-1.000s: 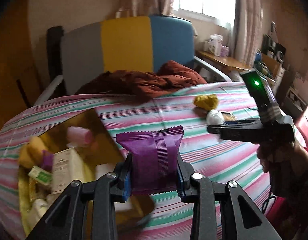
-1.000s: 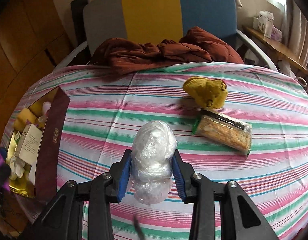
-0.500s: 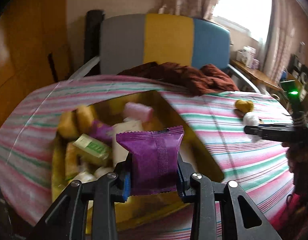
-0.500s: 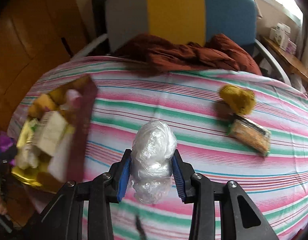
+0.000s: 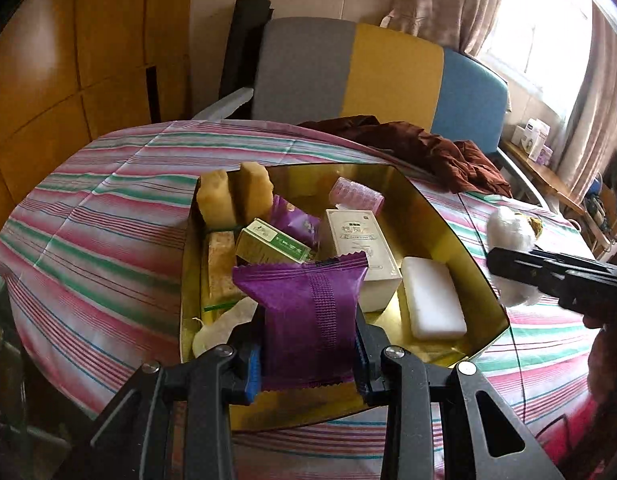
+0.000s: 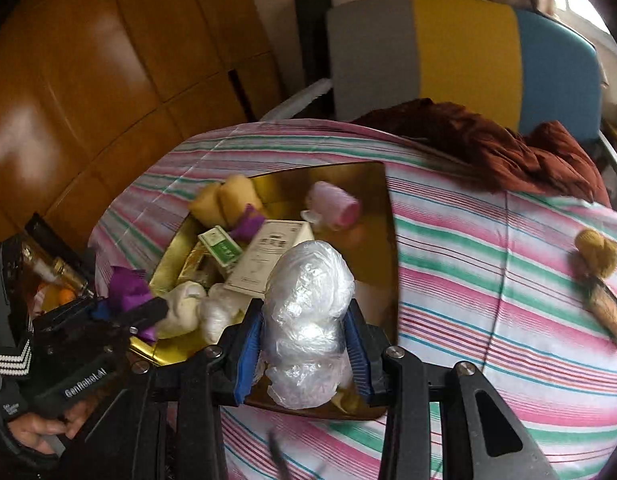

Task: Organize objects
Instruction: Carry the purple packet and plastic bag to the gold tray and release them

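Note:
My left gripper (image 5: 306, 360) is shut on a purple snack packet (image 5: 308, 320), held upright over the near end of the open gold box (image 5: 448, 216). My right gripper (image 6: 304, 352) is shut on a crumpled clear plastic bundle (image 6: 308, 300) above the box's near right corner (image 6: 372, 208). Lying in the box are yellow cakes (image 5: 232, 196), a green carton (image 5: 272, 244), a white carton (image 5: 360, 248), a white bar (image 5: 432, 304) and a pink roll (image 5: 356, 194). On the cloth at the right lie a yellow knitted thing (image 6: 596, 252) and a snack bar pack (image 6: 606, 308).
The striped tablecloth (image 5: 88, 240) covers a round table. A maroon cloth (image 5: 420, 148) is heaped at its far edge, in front of a grey, yellow and blue chair (image 5: 348, 68). Wooden panels stand at the left. A person's hand (image 6: 36, 428) holds the left gripper.
Both grippers have swung left with their loads, from over the bare cloth to over the gold box. The yellow knitted thing and snack bar pack now sit far to the right.

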`<state>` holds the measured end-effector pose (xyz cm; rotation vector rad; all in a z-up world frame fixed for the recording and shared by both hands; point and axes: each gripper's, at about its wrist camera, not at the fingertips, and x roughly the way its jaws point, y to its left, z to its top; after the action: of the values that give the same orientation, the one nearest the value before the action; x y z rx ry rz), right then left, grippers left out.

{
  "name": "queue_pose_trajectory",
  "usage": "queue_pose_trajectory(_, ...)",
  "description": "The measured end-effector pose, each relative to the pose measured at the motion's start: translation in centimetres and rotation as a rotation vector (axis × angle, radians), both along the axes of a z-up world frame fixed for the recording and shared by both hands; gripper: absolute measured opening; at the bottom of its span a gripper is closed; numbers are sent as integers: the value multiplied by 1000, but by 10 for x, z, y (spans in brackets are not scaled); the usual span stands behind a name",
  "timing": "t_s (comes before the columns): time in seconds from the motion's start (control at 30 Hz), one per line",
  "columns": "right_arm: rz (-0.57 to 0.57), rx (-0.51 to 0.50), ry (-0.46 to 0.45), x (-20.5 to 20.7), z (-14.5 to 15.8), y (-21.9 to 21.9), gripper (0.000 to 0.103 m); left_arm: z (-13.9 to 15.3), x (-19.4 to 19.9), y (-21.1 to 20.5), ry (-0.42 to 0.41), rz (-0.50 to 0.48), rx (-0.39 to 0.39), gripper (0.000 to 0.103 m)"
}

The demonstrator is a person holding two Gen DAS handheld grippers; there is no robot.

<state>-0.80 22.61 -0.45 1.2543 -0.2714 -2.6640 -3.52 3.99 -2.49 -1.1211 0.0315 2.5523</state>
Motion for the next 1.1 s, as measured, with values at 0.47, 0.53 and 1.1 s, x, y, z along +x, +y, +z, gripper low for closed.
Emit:
queue_pose_trajectory(0.47, -22, 28, -14, -27, 5, 1, 39, 3, -3, 29, 9, -44, -19, 36)
queue_pose_trajectory(0.53, -28, 28, -17, -31, 4, 3, 39, 2, -4, 31, 6, -49, -20, 36)
queue_pose_trajectory(1.1, -49, 11, -13, -53, 5, 9, 39, -2, -4, 41, 5, -63, -27, 47)
